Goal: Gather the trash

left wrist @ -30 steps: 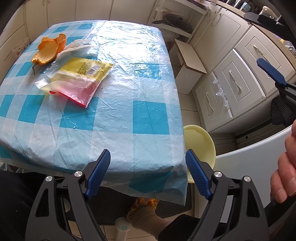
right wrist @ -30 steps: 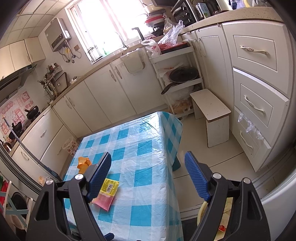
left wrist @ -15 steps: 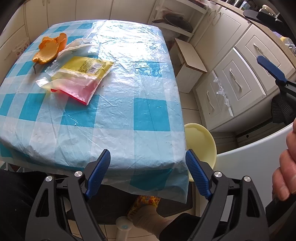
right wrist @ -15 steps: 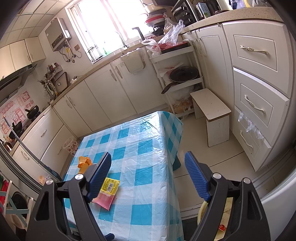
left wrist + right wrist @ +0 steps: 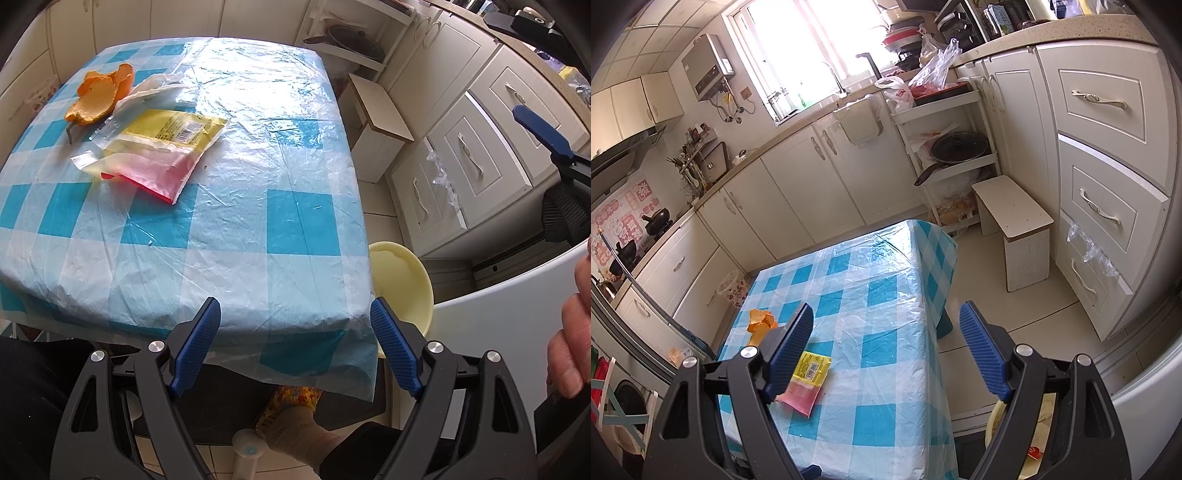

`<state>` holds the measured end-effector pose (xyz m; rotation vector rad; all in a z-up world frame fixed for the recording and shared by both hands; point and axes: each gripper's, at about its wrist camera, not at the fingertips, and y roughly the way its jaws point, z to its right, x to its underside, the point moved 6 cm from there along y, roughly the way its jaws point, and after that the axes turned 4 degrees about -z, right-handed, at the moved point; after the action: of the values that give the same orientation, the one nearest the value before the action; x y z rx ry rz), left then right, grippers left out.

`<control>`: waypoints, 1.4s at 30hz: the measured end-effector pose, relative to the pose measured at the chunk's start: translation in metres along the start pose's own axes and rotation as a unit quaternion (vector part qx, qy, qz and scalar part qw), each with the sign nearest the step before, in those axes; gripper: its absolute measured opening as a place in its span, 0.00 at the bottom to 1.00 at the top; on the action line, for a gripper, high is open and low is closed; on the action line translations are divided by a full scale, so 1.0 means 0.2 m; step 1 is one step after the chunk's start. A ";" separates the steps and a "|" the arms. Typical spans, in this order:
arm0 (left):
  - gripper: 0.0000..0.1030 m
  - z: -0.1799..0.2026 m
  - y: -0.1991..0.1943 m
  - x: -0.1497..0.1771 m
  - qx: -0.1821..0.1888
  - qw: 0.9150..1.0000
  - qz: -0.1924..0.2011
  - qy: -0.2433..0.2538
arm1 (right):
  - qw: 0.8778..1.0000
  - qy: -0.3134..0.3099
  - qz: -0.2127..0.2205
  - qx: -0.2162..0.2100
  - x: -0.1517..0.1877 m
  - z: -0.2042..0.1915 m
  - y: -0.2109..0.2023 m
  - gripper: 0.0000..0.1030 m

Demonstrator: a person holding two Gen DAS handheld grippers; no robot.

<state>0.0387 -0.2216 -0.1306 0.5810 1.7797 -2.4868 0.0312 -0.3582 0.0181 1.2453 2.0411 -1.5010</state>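
A yellow and pink snack wrapper (image 5: 159,147) lies on the blue checked table (image 5: 258,206) at the far left, with orange peel (image 5: 99,96) and a crumpled white tissue (image 5: 155,86) behind it. The wrapper (image 5: 809,380) and peel (image 5: 761,321) also show in the right wrist view. My left gripper (image 5: 295,343) is open and empty at the table's near edge. My right gripper (image 5: 886,350) is open and empty, held high above the table's right side. A pale yellow bin (image 5: 402,284) stands on the floor by the table's near right corner.
A small white stool (image 5: 1015,229) stands on the floor beyond the table. White drawers (image 5: 1108,184) line the right side, a shelf rack with a pan (image 5: 956,147) is behind. A white appliance (image 5: 498,325) is at the near right.
The left gripper has drawn slightly nearer the table, so the trash sits a little lower in its view. The right gripper has hardly moved. Both stay open.
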 end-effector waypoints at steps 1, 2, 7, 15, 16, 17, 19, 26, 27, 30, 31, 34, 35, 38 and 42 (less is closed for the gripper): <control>0.77 0.00 0.00 0.00 0.000 1.000 0.000 0.000 | 1.000 0.000 0.000 0.000 0.00 0.00 0.00 0.76; 0.77 0.00 0.00 0.01 0.000 1.000 -0.001 0.000 | 1.000 0.000 0.000 0.000 0.00 0.00 0.00 0.76; 0.77 0.01 0.01 0.00 -0.001 1.000 -0.002 0.000 | 1.000 -0.001 0.000 0.000 0.00 0.00 0.00 0.76; 0.77 0.01 0.01 0.01 -0.002 1.000 -0.003 0.001 | 1.000 0.000 -0.001 0.000 0.00 0.00 0.00 0.76; 0.77 0.01 0.01 0.01 -0.002 1.000 -0.003 0.001 | 1.000 0.000 -0.001 0.000 0.01 0.00 0.00 0.76; 0.77 0.01 0.01 0.01 -0.003 1.000 -0.003 0.001 | 1.000 0.000 -0.001 0.000 0.01 0.00 0.00 0.76; 0.77 0.01 0.01 0.01 -0.002 1.000 -0.004 0.001 | 1.000 0.000 -0.001 0.000 0.01 0.00 0.00 0.77; 0.77 0.01 0.01 0.01 -0.002 1.000 -0.004 0.001 | 1.000 0.000 -0.001 0.000 0.00 0.00 0.00 0.77; 0.77 0.01 0.01 0.01 -0.003 1.000 -0.004 0.001 | 1.000 0.000 -0.001 0.000 0.00 0.00 0.00 0.77; 0.77 0.01 0.01 0.01 -0.002 1.000 -0.004 0.001 | 1.000 0.000 -0.001 0.000 0.00 0.00 0.00 0.77; 0.77 0.01 0.01 0.01 -0.002 1.000 -0.004 0.000 | 1.000 0.000 -0.001 0.000 0.01 0.00 0.00 0.77; 0.77 0.01 0.01 0.01 -0.002 1.000 -0.004 0.000 | 1.000 -0.001 -0.002 -0.001 0.01 0.00 0.00 0.77; 0.77 0.01 0.01 0.01 -0.002 1.000 -0.004 0.000 | 1.000 -0.001 -0.002 -0.001 0.01 -0.01 0.00 0.77; 0.77 0.01 0.02 0.01 -0.003 1.000 -0.005 0.001 | 1.000 -0.001 -0.002 -0.001 0.02 -0.01 0.00 0.77; 0.77 0.00 0.03 0.02 -0.004 1.000 -0.006 0.001 | 1.000 -0.001 -0.003 -0.002 0.03 -0.01 0.01 0.77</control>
<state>0.0363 -0.2229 -0.1364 0.5760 1.7978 -2.4867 0.0296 -0.3535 0.0147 1.2381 2.0471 -1.4991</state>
